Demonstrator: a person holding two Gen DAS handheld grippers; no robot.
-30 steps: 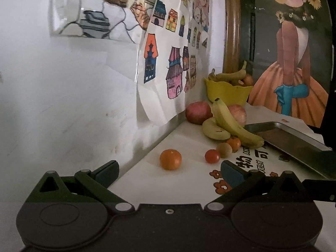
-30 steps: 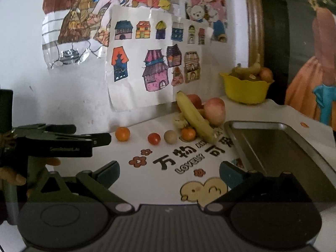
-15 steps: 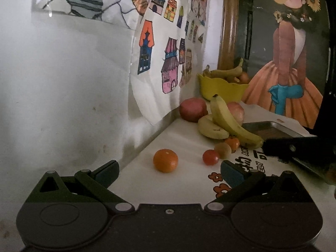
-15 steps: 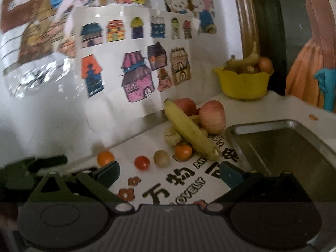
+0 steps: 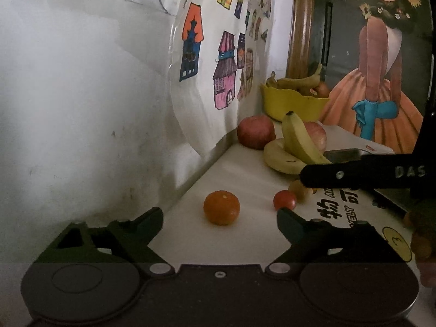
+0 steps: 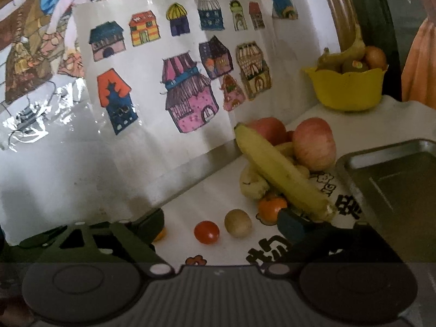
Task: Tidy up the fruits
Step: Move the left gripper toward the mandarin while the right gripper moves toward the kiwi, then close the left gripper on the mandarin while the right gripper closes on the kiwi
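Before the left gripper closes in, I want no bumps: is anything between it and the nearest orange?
Nothing visible: the orange sits alone on bare tabletop ahead of the left gripper, jaws open. The tomato lies off to the side.

Fruits (image 6: 280, 174) loose on tabletop.

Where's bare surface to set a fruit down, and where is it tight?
Bare: the metal tray floor, and the white tabletop strip between the wall, the orange and the apple. Crowded: the bananas piled against the apples, with small fruits at their tip; the yellow bowl looks full.
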